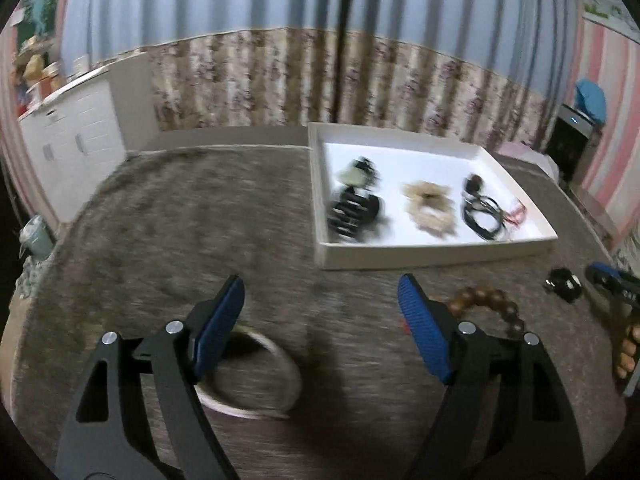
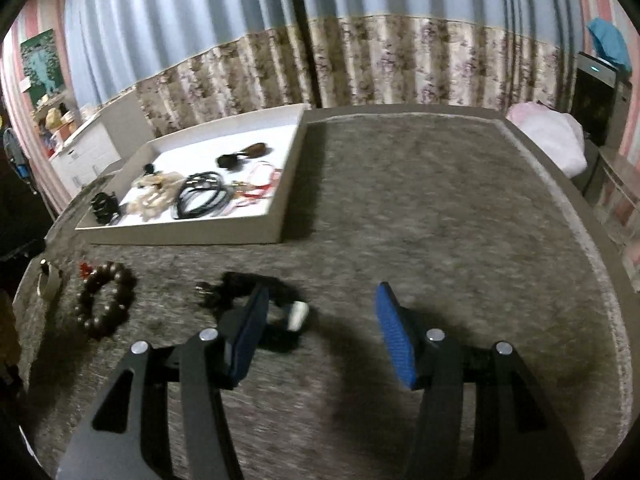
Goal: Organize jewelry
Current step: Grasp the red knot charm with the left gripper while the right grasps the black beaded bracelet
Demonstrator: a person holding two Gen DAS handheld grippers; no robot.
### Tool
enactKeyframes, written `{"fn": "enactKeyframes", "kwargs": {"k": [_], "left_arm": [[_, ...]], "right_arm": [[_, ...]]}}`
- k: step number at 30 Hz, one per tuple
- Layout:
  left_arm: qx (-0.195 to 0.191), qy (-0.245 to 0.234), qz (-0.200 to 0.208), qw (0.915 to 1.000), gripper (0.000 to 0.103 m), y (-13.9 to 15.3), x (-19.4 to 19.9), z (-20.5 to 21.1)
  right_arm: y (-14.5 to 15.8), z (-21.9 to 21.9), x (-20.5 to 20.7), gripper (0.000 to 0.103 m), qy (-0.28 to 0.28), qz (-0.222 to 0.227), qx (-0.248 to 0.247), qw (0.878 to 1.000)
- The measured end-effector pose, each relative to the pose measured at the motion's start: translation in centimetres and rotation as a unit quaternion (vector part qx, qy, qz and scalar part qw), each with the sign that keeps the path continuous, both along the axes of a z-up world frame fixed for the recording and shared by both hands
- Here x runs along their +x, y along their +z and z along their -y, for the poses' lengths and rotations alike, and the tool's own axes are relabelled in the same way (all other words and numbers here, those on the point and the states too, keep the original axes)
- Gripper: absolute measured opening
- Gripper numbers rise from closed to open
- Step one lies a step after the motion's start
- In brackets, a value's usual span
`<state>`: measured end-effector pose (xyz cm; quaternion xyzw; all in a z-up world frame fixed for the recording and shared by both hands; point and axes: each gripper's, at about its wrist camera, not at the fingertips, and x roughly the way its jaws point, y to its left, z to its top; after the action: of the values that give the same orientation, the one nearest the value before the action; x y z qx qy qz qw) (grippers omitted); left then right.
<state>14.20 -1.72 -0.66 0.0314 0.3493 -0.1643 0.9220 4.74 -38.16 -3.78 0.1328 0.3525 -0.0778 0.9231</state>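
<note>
Both my grippers gaping and empty: left gripper (image 1: 320, 320) should straddle the pale bangle (image 1: 256, 376), pinch its rim squarely, then lift to the tray (image 1: 320, 216).

Left wrist view: low over table, facing curtain, tray (image 1: 436, 258) at 1 o'clock, near. Right wrist view: same height and heading, tray (image 2: 180, 234) at 10 o'clock. Shared: tray, bead bracelet (image 1: 496, 300) (image 2: 106, 300).

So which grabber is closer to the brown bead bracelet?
Left. The left gripper has the bead bracelet right beside its right-hand finger. The right gripper sits farther off, with a small black piece between it and the bracelet.
</note>
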Motion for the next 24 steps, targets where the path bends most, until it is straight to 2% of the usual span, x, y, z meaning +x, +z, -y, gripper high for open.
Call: {"fn": "enactKeyframes", "kwargs": {"k": [9, 12, 15, 17, 18, 24], "left_arm": [[0.037, -0.044, -0.008, 0.9983, 0.078, -2.5, 0.0, 5.7], [0.05, -0.045, -0.01, 0.9977, 0.071, -3.1, 0.3, 6.2], [0.06, -0.047, -0.02, 0.9969, 0.064, -3.8, 0.6, 6.4], [0.063, -0.049, -0.036, 0.9962, 0.052, -4.5, 0.9, 6.3], [0.061, -0.051, -0.04, 0.996, 0.05, -4.6, 1.0, 6.4], [0.078, -0.086, -0.034, 0.9927, 0.034, -5.0, 0.5, 7.8]], "right_arm": [[-0.2, -2.0, 1.8, 0.055, 0.031, -0.013, -0.019, 0.999], [-0.7, -2.3, 2.0, 0.054, 0.029, -0.028, -0.048, 0.998], [-1.5, -2.6, 2.1, 0.046, 0.039, -0.041, -0.052, 0.997], [-1.8, -2.6, 2.1, 0.042, 0.041, -0.046, -0.051, 0.997], [-1.7, -2.6, 2.1, 0.04, 0.041, -0.046, -0.051, 0.997], [-1.7, -3.0, 2.1, 0.033, 0.048, -0.052, -0.057, 0.996]]}}
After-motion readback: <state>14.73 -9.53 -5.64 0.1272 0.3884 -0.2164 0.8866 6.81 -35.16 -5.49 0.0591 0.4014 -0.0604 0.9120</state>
